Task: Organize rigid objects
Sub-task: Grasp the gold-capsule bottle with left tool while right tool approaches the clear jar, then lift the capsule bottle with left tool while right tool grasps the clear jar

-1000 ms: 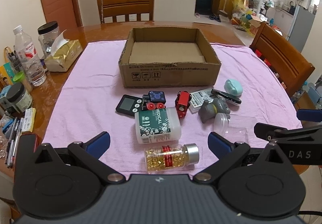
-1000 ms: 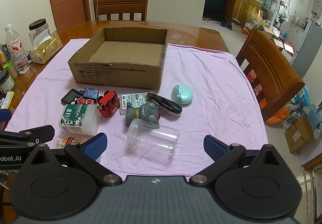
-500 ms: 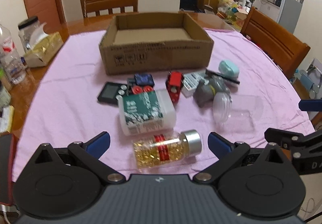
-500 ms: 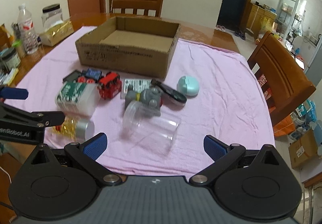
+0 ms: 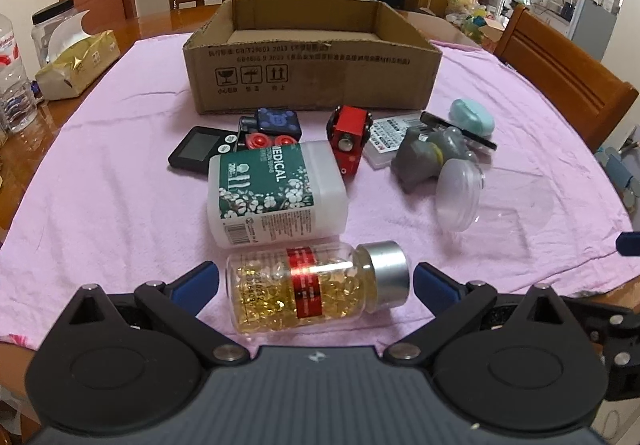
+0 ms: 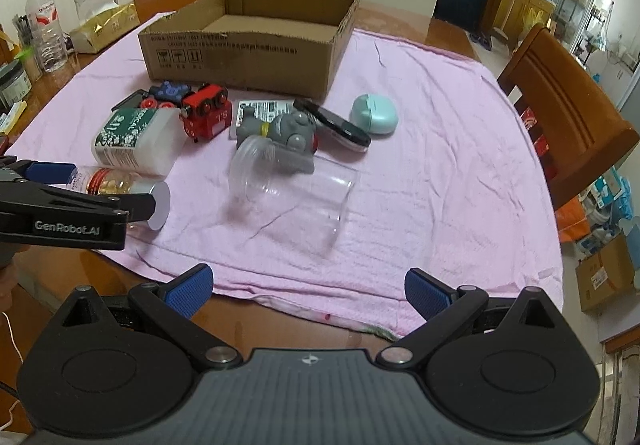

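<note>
An open cardboard box point(image 5: 312, 57) stands on the pink cloth, also in the right wrist view point(image 6: 248, 45). In front of it lie a white green-labelled bottle point(image 5: 276, 193), a pill bottle with a silver cap point(image 5: 316, 291), a red toy train point(image 5: 346, 143), a grey toy point(image 5: 428, 157), a clear plastic jar point(image 6: 292, 193) on its side and a mint case point(image 6: 374, 114). My left gripper point(image 5: 316, 281) is open, its fingers on either side of the pill bottle. My right gripper point(image 6: 308, 285) is open and empty at the cloth's front edge, short of the clear jar.
A black timer point(image 5: 198, 147), a blue toy point(image 5: 276, 121), a card point(image 6: 260, 111) and a black flat device point(image 6: 334, 121) lie among the objects. A tissue pack point(image 5: 76, 61), a water bottle point(image 6: 46, 29) and jars stand at the left. Wooden chairs stand behind and to the right point(image 6: 568, 113).
My left gripper has moved forward and down, so the pill bottle now lies between its open fingers. My right gripper has shifted a little closer to the clear jar.
</note>
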Available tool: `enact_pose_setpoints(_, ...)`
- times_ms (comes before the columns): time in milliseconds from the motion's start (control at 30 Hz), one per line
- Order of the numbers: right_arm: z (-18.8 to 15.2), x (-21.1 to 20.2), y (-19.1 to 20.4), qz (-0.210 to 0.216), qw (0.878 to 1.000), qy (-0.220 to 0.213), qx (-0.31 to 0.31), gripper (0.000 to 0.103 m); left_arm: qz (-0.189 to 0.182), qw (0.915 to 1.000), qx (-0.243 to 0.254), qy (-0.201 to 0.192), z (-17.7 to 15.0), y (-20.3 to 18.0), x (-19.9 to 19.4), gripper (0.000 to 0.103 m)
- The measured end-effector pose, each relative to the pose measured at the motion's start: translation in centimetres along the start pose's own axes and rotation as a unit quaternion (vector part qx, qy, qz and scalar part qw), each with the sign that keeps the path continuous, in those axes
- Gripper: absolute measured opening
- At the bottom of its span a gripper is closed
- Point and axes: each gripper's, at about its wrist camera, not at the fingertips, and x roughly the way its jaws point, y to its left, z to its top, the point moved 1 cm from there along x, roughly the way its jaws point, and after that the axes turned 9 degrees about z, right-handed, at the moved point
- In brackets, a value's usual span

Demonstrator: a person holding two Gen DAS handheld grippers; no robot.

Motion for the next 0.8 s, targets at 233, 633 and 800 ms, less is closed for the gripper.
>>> enact_pose_setpoints(233, 0.3, 0.8, 0.3, 0.006, 1.000, 0.009, -0.003, 0.103, 0.013, 0.9998, 0.012, 0.001, -0.8, 0.5, 0.1, 0.102)
enact_pose_setpoints(633, 0.7, 2.1, 0.9, 0.012, 1.000, 0.021, -0.003, 0.103, 0.024, 0.9995, -0.004, 0.020, -0.9, 1.6, 0.4, 0.093)
enact_pose_setpoints(800, 0.8, 2.6, 0.9, 0.017, 1.000, 0.024, 0.002, 0.103, 0.016, 0.9993, -0.022, 0.027, -0.7, 2.9, 0.4, 0.092)
